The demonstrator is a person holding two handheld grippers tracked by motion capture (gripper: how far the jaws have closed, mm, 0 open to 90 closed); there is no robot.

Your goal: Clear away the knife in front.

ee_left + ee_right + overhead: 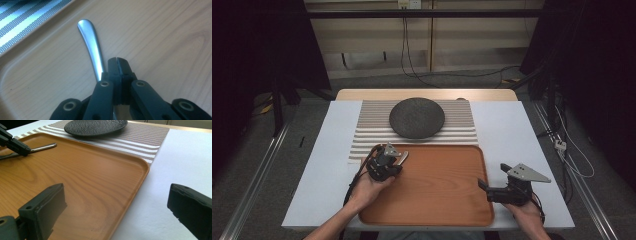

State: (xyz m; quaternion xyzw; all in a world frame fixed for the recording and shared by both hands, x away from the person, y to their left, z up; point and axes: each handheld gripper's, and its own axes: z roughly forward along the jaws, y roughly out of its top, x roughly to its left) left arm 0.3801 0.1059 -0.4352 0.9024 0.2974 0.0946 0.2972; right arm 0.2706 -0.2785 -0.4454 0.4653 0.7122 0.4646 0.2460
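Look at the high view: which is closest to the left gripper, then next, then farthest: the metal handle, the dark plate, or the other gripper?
From the left gripper:
1. Metal handle, right at its jaws, on the wooden tray.
2. Dark plate, just beyond on the striped mat.
3. Right gripper, across the tray at its right edge.

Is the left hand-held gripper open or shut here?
Shut. In the left gripper view the left hand-held gripper has its jaws pressed together, with the metal utensil handle passing beside and under them over the wooden tray.
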